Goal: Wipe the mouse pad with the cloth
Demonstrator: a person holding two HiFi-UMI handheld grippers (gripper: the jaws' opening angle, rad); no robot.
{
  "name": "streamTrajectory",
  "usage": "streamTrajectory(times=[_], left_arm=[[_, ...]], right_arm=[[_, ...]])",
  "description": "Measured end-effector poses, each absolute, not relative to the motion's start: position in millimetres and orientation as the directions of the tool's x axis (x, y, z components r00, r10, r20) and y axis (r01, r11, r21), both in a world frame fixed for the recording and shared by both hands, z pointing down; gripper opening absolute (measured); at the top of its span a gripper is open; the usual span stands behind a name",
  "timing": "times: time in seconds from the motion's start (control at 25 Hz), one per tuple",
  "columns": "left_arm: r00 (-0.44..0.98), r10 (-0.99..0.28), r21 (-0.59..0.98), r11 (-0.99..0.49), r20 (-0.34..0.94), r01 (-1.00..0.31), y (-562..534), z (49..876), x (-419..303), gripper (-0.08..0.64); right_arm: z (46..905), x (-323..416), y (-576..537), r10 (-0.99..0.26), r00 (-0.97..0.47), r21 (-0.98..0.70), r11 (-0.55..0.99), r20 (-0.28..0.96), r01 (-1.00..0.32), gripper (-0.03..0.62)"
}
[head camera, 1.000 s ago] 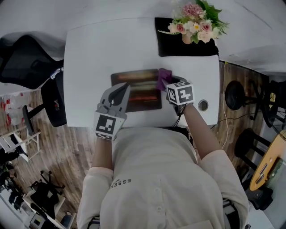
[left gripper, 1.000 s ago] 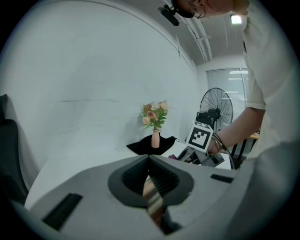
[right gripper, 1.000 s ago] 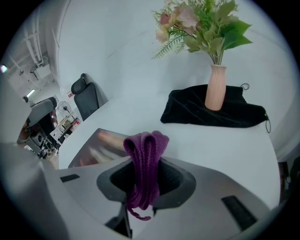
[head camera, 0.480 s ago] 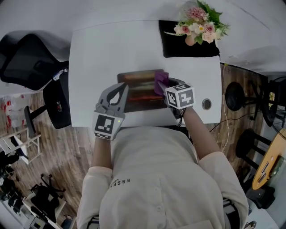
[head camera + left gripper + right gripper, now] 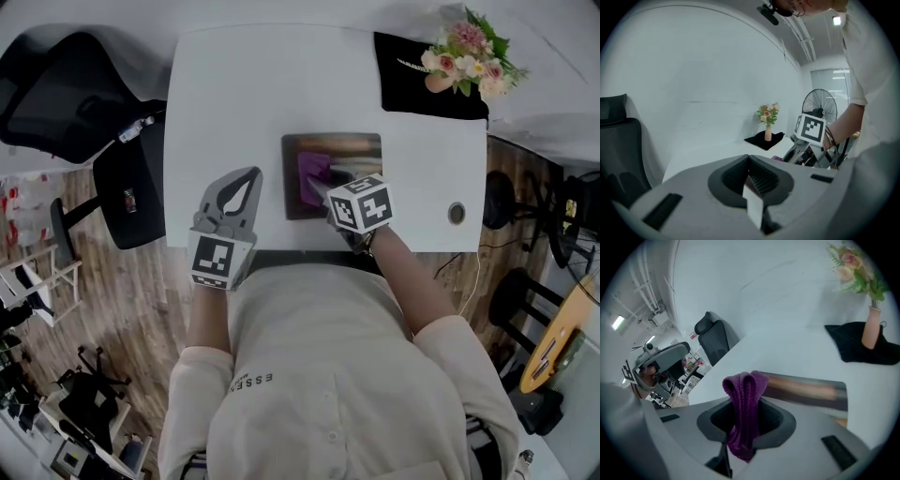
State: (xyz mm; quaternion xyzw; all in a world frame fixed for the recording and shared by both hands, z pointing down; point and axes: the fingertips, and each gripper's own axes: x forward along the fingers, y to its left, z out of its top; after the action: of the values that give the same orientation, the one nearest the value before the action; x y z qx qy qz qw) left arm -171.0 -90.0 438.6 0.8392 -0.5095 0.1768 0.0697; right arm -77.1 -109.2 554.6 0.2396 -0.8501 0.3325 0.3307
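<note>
The mouse pad, dark with brown bands, lies on the white table. My right gripper is shut on a purple cloth and holds it down on the pad's left half. In the right gripper view the cloth stands folded between the jaws, with the pad beyond. My left gripper is shut with nothing in it, on the bare table left of the pad. Its own view shows its jaws closed and the right gripper further right.
A vase of flowers stands on a black mat at the table's far right corner. A black office chair stands off the table's left side. A round cable port sits near the right edge.
My right gripper has dragged the cloth from the pad's right end toward its left half. The left gripper's tip, earlier over the pad's left end, is now off it.
</note>
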Motion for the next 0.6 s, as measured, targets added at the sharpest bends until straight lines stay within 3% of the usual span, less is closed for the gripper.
streamTrajectory(times=[0.28, 0.6], left_arm=[[0.392, -0.833, -0.051, -0.444, 0.389, -0.894, -74, 450, -206, 0.002], [0.389, -0.831, -0.044, -0.441, 0.399, -0.897, -71, 455, -215, 0.001]], right_arm=[[571, -119, -87, -0.125, -0.669, -0.426, 0.682, 0.733, -0.595, 0.110], [591, -117, -90, -0.146, -0.622, -0.375, 0.686, 0.769, -0.624, 0.110]])
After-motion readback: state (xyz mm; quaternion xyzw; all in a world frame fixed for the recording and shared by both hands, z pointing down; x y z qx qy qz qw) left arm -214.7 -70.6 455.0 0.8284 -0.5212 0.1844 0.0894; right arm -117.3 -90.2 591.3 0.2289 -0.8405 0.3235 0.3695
